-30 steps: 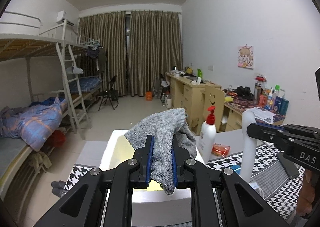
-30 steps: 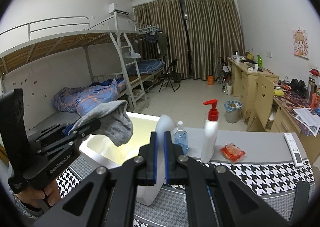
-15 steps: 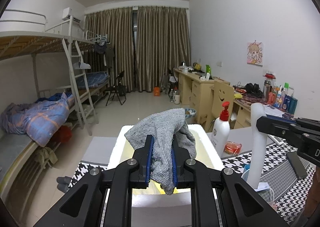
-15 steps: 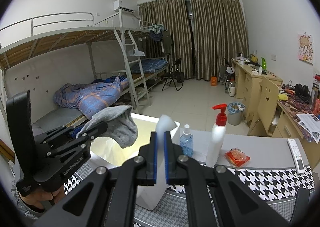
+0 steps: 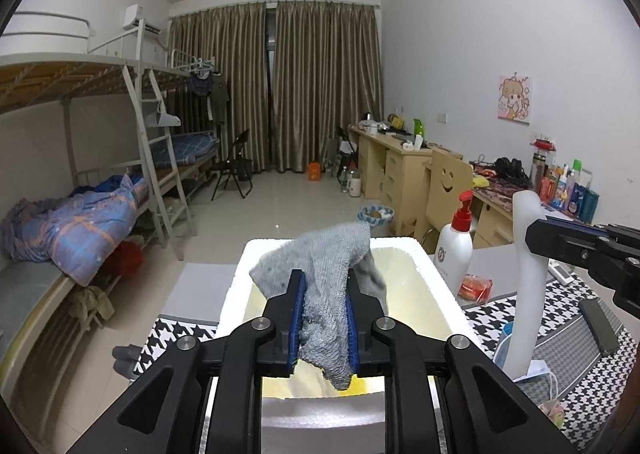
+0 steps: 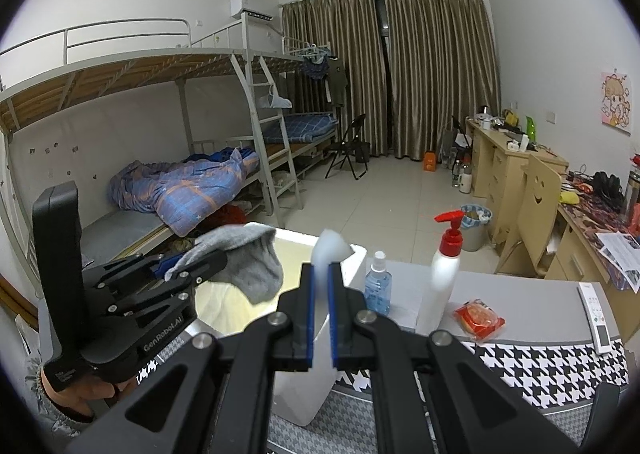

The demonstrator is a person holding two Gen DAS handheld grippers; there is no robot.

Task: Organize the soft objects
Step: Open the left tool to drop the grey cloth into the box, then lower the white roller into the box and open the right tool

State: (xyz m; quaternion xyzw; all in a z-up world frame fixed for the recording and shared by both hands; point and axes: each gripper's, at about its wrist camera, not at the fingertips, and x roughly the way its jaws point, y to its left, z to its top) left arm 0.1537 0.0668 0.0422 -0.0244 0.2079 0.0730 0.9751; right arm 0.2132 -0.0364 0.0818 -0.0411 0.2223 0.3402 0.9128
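The gray sock (image 5: 326, 290) sits between the left gripper (image 5: 323, 318) fingers, jaws just easing apart, while the right gripper (image 6: 320, 318) pinches a white foam strip (image 6: 330, 248), its lower end hidden.

open foam box (image 5: 236, 286) ahead, pump bottle (image 5: 454, 254) rightward

Both grippers are showing the same build: matte black linkage arms with triangular cut-outs, round silver pivot screws and thin blue pads lining the fingers. The left gripper (image 5: 323, 316) is wearing white "GenRobot.AI" lettering along its side below a tall black block. Behind it, a grey cuffed sleeve (image 6: 52, 402) is covering the person's wrist. The right gripper (image 6: 320, 312) is looking identical.
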